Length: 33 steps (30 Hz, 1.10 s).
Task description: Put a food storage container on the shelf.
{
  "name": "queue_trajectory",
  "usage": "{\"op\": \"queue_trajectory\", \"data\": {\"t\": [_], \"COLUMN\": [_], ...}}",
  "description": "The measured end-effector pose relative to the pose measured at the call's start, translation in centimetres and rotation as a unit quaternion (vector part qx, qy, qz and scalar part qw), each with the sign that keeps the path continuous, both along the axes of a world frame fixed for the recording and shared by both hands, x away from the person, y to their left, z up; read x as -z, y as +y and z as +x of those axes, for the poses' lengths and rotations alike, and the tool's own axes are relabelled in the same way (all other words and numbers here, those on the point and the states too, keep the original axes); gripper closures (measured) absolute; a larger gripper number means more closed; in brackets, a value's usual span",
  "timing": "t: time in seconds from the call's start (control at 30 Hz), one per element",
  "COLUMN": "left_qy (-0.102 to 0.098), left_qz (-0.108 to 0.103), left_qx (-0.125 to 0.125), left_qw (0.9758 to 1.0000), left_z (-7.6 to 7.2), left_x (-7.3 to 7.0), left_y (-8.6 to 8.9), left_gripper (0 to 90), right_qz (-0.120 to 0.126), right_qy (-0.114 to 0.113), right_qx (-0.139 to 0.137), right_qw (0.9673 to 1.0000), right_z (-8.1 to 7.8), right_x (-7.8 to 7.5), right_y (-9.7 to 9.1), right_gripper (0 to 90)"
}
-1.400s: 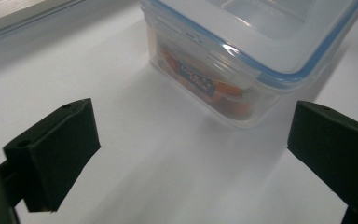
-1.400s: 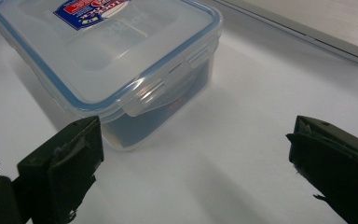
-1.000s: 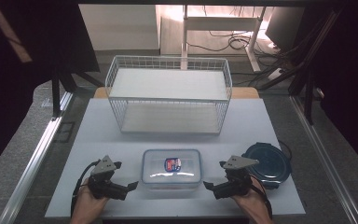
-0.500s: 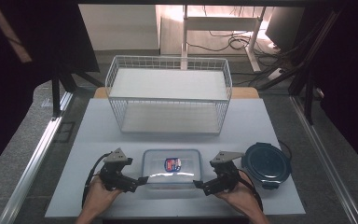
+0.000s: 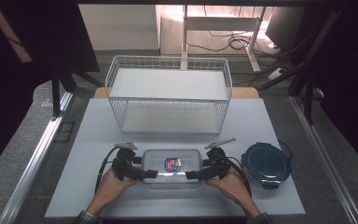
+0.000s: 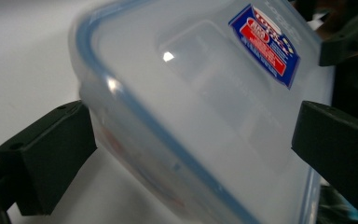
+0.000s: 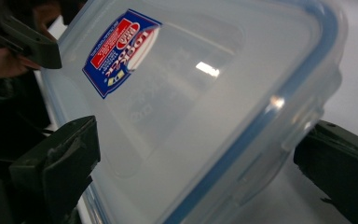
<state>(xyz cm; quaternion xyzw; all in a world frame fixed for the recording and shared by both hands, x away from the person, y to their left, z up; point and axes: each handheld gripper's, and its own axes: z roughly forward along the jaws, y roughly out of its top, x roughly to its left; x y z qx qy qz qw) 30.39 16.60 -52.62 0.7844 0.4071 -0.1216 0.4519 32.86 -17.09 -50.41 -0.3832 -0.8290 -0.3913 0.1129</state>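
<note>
Jaws, left: my left gripper (image 5: 142,171) had its jaws spread wide, one on each side of the clear container's (image 5: 172,167) left end; in the left gripper view (image 6: 191,154) neither jaw clearly pressed its wall.
Jaws, right: my right gripper (image 5: 196,173) matched it at the container's right end, jaws wide apart and straddling the corner (image 7: 191,163); contact I could not tell.
Container: a clear rectangular box (image 6: 200,102) with a blue-sealed lid and a red-and-blue label (image 7: 120,50), lying flat on the white worktop (image 5: 88,135), near the front edge, between my two hands.
Left hand: my left hand (image 5: 109,186) came up from the front edge, just left of the container.
Right hand: my right hand (image 5: 230,184) sat just right of the container.
Round lid: a dark round lid (image 5: 266,164) lay to the right of the container, just past my right gripper.
Basket: a white wire basket (image 5: 168,95) stood behind the container, well apart from it.
</note>
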Motion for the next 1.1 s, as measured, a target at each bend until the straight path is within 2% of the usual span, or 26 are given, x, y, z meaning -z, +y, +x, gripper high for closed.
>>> {"op": "queue_trajectory", "data": {"t": [0.03, 0.1, 0.17, 0.23, 0.27, 0.33, 0.43, 0.5, 0.6, 0.7, 0.8, 0.87, 1.1], "left_qy": [0.015, 0.026, 0.017, 0.005, 0.001, 0.000, -0.004, -0.007, -0.013, -0.028, -0.045, -0.052, -0.063], "left_qz": [-0.004, -0.003, 0.002, 0.002, -0.005, -0.021, -0.037, -0.043, -0.051, -0.050, -0.038, -0.034, -0.043], "left_qx": [0.007, 0.015, 0.015, 0.012, 0.006, -0.004, -0.009, -0.011, -0.020, -0.032, -0.042, -0.048, -0.061], "left_qw": [0.9999, 0.9995, 0.9997, 0.9999, 1.0000, 0.9998, 0.9993, 0.9990, 0.9984, 0.9978, 0.9974, 0.9969, 0.9952], "left_z": [-0.1, -0.4, -0.9, -1.6, -2.0, -2.4, -2.8, -3.2, -3.6, -3.8, -3.9, -4.0, -3.8], "left_x": [0.2, 0.3, -0.1, -0.8, -0.9, -0.9, -1.0, -1.1, -1.2, -1.5, -2.0, -2.0, -2.5], "left_y": [0.1, 0.2, 0.4, 1.1, 1.4, 1.9, 2.5, 2.7, 2.9, 2.8, 2.7, 2.7, 2.7], "left_gripper": [0.0, 0.0, 3.6, 14.6, 20.3, 29.0, 38.1, 42.7, 47.4, 51.9, 54.4, 54.3, 54.0], "right_qz": [0.003, 0.010, 0.010, 0.007, 0.008, 0.020, 0.036, 0.050, 0.052, 0.049, 0.034, 0.028, 0.040], "right_qy": [0.013, 0.031, 0.035, 0.027, 0.031, 0.023, 0.028, 0.034, 0.032, 0.016, -0.025, -0.039, -0.061], "right_qx": [-0.002, -0.004, -0.006, -0.004, -0.004, -0.001, 0.002, 0.011, 0.017, 0.029, 0.029, 0.032, 0.045], "right_qw": [0.9999, 0.9995, 0.9993, 0.9996, 0.9995, 0.9995, 0.9990, 0.9981, 0.9980, 0.9983, 0.9987, 0.9983, 0.9963], "right_z": [0.0, 0.0, -0.3, -0.7, -0.9, -1.2, -1.6, -1.9, -2.3, -2.6, -3.2, -3.5, -3.6], "right_x": [0.1, 0.2, 0.0, -0.4, -0.6, -0.9, -0.9, -1.0, -1.3, -1.7, -2.2, -2.4, -2.6], "right_y": [-0.2, -0.6, -0.9, -1.2, -1.4, -2.1, -2.8, -3.2, -3.4, -3.4, -3.1, -2.9, -2.7], "right_gripper": [2.4, 6.0, 10.1, 16.3, 19.9, 27.4, 36.6, 41.2, 45.2, 48.4, 49.6, 49.5, 49.4]}}
